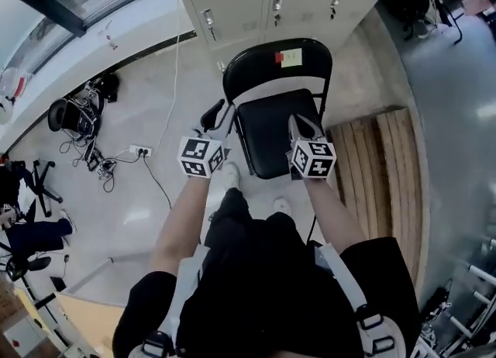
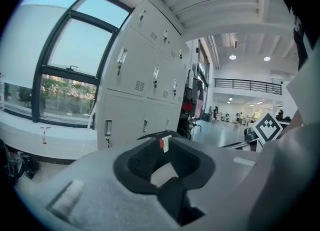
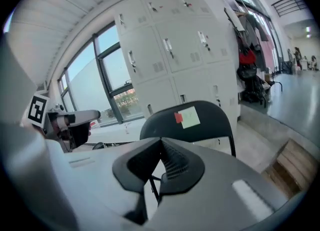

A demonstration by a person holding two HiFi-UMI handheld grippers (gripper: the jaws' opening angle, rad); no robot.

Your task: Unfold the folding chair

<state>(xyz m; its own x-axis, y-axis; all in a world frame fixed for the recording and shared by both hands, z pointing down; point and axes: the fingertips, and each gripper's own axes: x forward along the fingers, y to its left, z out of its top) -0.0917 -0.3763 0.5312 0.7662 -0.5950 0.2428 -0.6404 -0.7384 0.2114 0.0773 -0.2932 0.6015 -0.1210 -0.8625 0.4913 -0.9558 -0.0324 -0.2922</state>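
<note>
At twelve o'clock from the person, before the grey lockers (image 1: pixel 248 0), the black folding chair (image 1: pixel 273 133) stands unfolded on the floor, two sticky notes (image 1: pixel 287 57) (one red, one pale yellow) on its backrest. The left claw (image 1: pixel 216 113) hovers at the seat's nine o'clock side, jaws partly apart with nothing between them. The right claw (image 1: pixel 303 125) hangs at three o'clock, jaws closed together, empty. Wooden planks (image 1: pixel 380 164) lie further toward three o'clock.

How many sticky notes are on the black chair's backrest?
2. A small red note and a larger pale note right beside it, both near the top middle of the backrest. The backrest's far side is hidden.
</note>
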